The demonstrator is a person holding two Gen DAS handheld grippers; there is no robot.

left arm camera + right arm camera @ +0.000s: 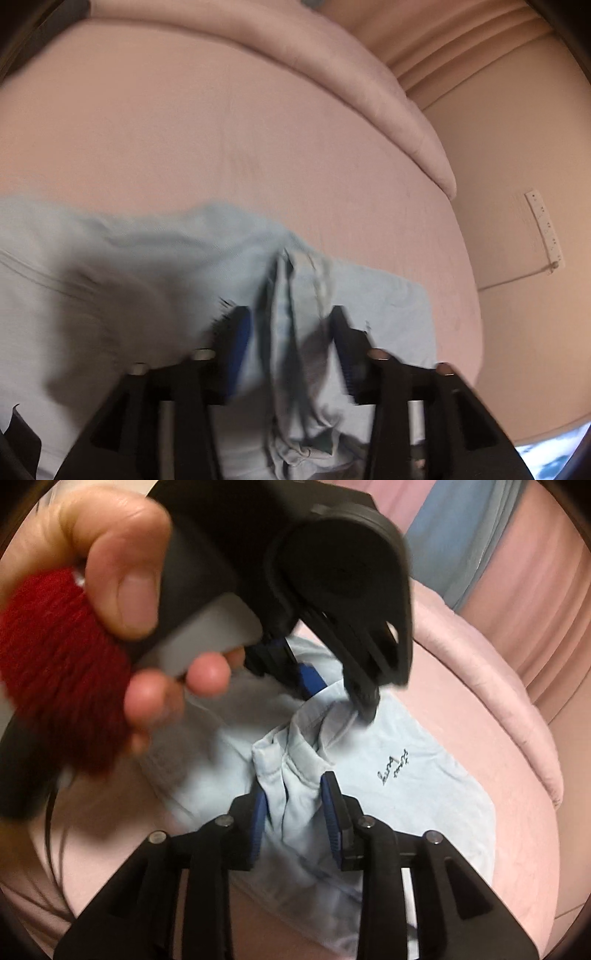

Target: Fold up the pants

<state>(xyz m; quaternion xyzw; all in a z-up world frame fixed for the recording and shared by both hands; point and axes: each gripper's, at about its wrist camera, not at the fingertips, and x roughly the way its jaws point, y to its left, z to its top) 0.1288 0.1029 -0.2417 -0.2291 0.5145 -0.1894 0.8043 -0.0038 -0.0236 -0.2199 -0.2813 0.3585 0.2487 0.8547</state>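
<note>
Bunched pale-blue fabric of the pants [291, 794] rises as a ridge between the right gripper [295, 805] pads, jaws partly parted, pads beside the cloth but not clearly pressing. Left gripper [288, 332] likewise straddles a gathered ridge, jaws apart, blurred. Pants lie on the pink bed [221, 129], the rest spread flat, small script [393, 771] facing up. Left hand [122, 565], red cuff [55, 638], crowds close above.

Risks: loosened bunches may slump crooked, spoiling the fold; pads could snag cloth on withdrawal; grippers close enough to collide.
</note>
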